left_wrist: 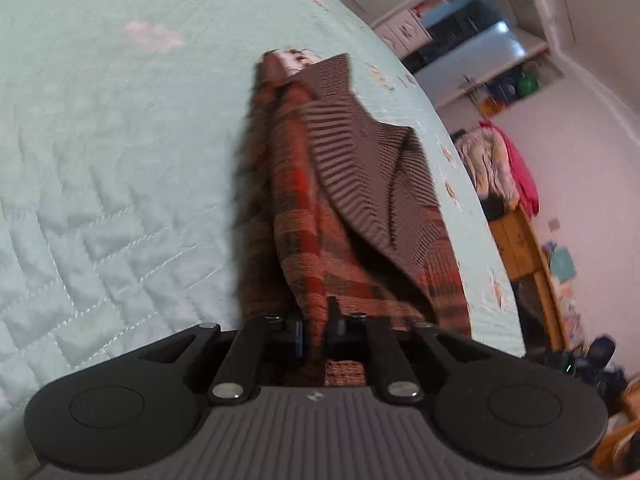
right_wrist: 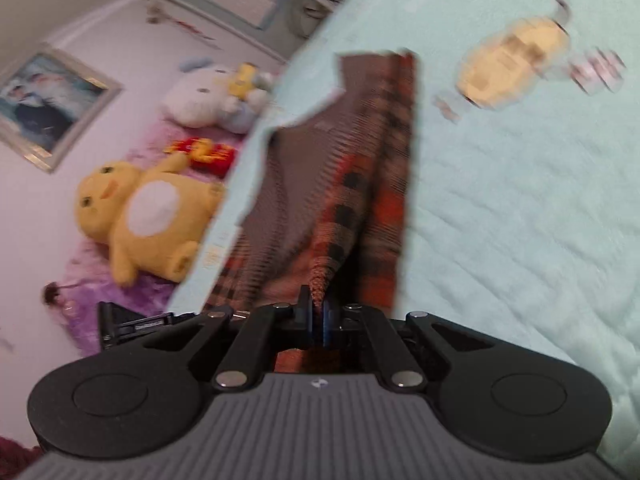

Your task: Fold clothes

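Tool-held at both ends, left tool (left_wrist: 316, 330) and right tool (right_wrist: 318, 318) each clenched on its edge, a plaid garment (left_wrist: 320, 208) hangs bunched above the mint bedspread (left_wrist: 100, 140), its fold apparently unfinished.

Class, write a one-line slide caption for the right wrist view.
Right gripper shut on a plaid garment hanging over a mint quilted bedspread.

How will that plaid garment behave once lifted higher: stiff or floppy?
Likely floppy: the plaid garment hangs in soft folds from the left tongs and right tongs. Probably not slippery; its knit looks coarse. It may sag between the grips onto the bedspread.
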A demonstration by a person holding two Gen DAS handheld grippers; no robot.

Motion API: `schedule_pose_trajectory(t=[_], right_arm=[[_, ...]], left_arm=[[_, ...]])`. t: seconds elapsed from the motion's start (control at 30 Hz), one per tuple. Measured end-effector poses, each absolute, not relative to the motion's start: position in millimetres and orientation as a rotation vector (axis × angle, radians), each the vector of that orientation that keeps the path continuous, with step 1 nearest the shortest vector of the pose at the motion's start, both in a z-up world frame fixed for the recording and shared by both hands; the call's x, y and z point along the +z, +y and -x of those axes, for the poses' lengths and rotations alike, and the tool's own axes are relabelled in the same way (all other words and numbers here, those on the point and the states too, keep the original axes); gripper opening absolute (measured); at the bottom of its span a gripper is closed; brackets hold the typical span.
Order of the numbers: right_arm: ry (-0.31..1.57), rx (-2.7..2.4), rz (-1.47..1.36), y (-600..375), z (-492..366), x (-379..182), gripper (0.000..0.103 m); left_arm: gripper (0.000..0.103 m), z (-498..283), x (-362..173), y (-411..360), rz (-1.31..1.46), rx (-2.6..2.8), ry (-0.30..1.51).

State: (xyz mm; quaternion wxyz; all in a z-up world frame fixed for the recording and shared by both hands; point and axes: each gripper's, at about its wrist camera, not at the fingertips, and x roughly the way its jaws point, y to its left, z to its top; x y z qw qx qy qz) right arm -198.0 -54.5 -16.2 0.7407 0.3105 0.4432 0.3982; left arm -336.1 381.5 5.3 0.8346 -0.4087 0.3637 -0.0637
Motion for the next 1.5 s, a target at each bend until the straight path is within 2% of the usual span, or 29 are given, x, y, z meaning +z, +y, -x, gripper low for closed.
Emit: schedule_pose_trajectory(t=[0.17, 0.27, 0.37, 0.43, 0.5, 0.53, 0.6, 0.73, 0.93, 1.0, 1.03, 1.07, 1.1, 1.13, 1.17, 1.2, 1.23, 1.43, 1.5], right_arm=[[0.953, 0.872, -0.655, -57.1, 200.4, -14.4, 0.006], [0.940, 0.874, -0.612, -59.1, 202.1, -6.1, 0.013], [0.901, 0.857, -0.561, -62.6, 203.2, 6.1, 0.020], [0.825, 0.807, -0.492, -62.1, 193.5, 23.2, 0.033], [0.770, 0.777, -0.428, -52.7, 173.2, 35.2, 0.042], [0.749, 0.770, -0.402, -45.0, 159.0, 39.3, 0.046], [0.707, 0.756, -0.350, -29.6, 130.5, 47.5, 0.046], [0.641, 0.793, -0.189, 15.9, 75.2, 59.5, 0.060], [0.593, 0.875, 0.134, 81.6, 16.0, 60.8, 0.061], [0.613, 0.913, 0.203, 95.4, 3.5, 56.0, 0.061], [0.622, 0.932, 0.237, 102.4, -2.7, 53.6, 0.061], [0.632, 0.951, 0.272, 109.3, -8.9, 51.2, 0.060], [0.655, 0.967, 0.302, 114.4, -11.4, 49.1, 0.059], [0.681, 0.982, 0.330, 119.1, -13.0, 47.0, 0.045], [0.703, 0.986, 0.350, 121.0, -11.1, 46.2, 0.034], [0.723, 0.987, 0.368, 122.1, -8.3, 45.7, 0.014], [0.728, 0.985, 0.375, 120.0, -6.3, 47.8, 0.010], [0.816, 1.076, 0.192, 74.4, 8.1, 83.0, 0.007], [0.880, 1.118, 0.112, 61.8, 6.3, 89.1, 0.007]], left_arm=[[0.021, 340.1, 10.5, 386.6, 0.895, -0.073, 0.723], [0.030, 347.4, 36.6, 387.4, 0.822, 0.033, 0.677], [0.043, 348.8, 71.7, 384.5, 0.659, 0.091, 0.587], [0.062, 333.0, 90.0, 382.1, 0.557, 0.080, 0.545], [0.067, 303.9, 101.4, 379.1, 0.464, 0.064, 0.527], [0.069, 288.6, 106.3, 377.6, 0.420, 0.057, 0.519], [0.072, 250.9, 108.9, 373.1, 0.340, 0.036, 0.518], [0.073, 183.0, 106.3, 363.7, 0.168, -0.012, 0.526], [0.073, 125.6, 83.6, 351.2, -0.087, -0.119, 0.584], [0.068, 113.2, 74.7, 352.7, -0.128, -0.162, 0.614], [0.059, 109.5, 70.6, 353.6, -0.138, -0.187, 0.635], [0.049, 106.0, 66.7, 354.6, -0.150, -0.210, 0.657], [0.025, 104.0, 64.2, 355.8, -0.166, -0.224, 0.676], [0.016, 104.2, 62.7, 357.9, -0.178, -0.232, 0.682], [0.016, 106.2, 63.6, 361.4, -0.174, -0.243, 0.678], [0.014, 110.6, 68.6, 365.9, -0.159, -0.255, 0.666], [0.014, 115.9, 74.6, 370.0, -0.145, -0.268, 0.654], [0.011, 150.6, 122.9, 391.5, -0.045, -0.333, 0.644], [0.006, 151.6, 129.4, 395.8, -0.026, -0.330, 0.675]])
